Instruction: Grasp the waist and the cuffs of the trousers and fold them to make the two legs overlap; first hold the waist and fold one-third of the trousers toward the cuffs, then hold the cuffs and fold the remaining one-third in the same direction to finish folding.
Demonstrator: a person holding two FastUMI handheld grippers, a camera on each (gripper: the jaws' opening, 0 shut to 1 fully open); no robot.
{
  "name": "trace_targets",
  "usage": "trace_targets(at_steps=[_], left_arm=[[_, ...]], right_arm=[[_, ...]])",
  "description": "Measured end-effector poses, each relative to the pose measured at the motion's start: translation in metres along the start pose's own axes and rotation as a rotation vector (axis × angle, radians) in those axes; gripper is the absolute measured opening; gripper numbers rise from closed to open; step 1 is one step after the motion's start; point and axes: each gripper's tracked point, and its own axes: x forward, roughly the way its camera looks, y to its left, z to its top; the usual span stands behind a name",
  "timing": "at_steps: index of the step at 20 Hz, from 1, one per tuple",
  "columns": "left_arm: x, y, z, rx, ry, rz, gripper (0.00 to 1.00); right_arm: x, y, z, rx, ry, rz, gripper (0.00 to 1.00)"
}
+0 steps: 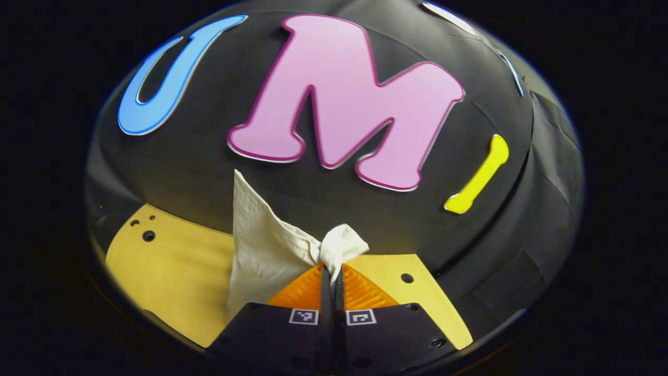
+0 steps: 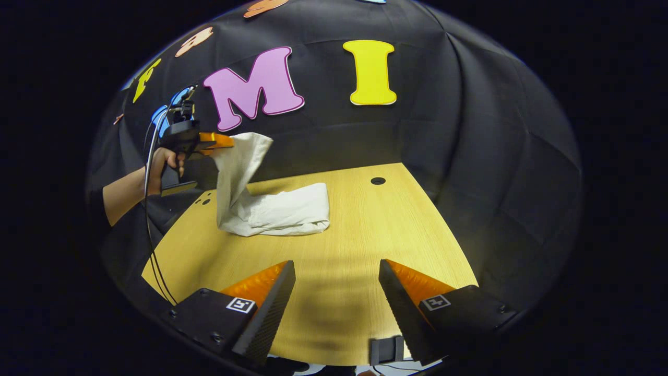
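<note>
Gaping wide, right claw point(image 2: 337, 271) is hovering over the surface point(image 2: 365, 230), gripping nothing; left claw point(image 1: 332, 271) is pinching the trousers point(image 1: 271, 245), lifting one end off it.

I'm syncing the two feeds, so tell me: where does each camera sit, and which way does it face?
Left gripper view: rides the left gripper, raised, facing the booth wall; its fingers pinch a bunch of the trousers above the table.
Right gripper view: rides the right gripper, low over the table, looking across it; its fingers stand apart; a hand shows.
Shared: trousers, table, left gripper.
</note>
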Motion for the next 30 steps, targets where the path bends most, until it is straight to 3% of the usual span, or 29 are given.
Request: trace_targets(at_steps=[7, 16, 19, 24, 28, 30], left_arm=[[0.041, -0.093, -0.061, 0.05, 0.095, -0.083, 0.05], [0.069, -0.123, -0.157, 0.106, 0.26, -0.065, 0.1], [0.06, -0.119, -0.173, 0.093, 0.284, -0.059, 0.23], [0.027, -0.099, -0.161, 0.075, 0.241, -0.058, 0.96], [-0.034, -0.054, -0.132, 0.156, 0.146, 0.03, 0.96], [-0.089, -0.022, -0.105, 0.16, 0.052, 0.081, 0.96]], right_arm=[[-0.01, -0.033, -0.007, 0.026, 0.003, 0.003, 0.99], [-0.013, -0.056, -0.014, 0.066, 0.003, -0.02, 0.99], [-0.014, -0.053, -0.017, 0.059, 0.003, -0.018, 0.99], [-0.018, -0.042, -0.012, 0.047, -0.028, -0.034, 0.99], [-0.018, -0.023, -0.004, 0.046, -0.056, -0.04, 0.99], [-0.017, -0.008, 0.001, 0.046, -0.067, -0.043, 0.99]])
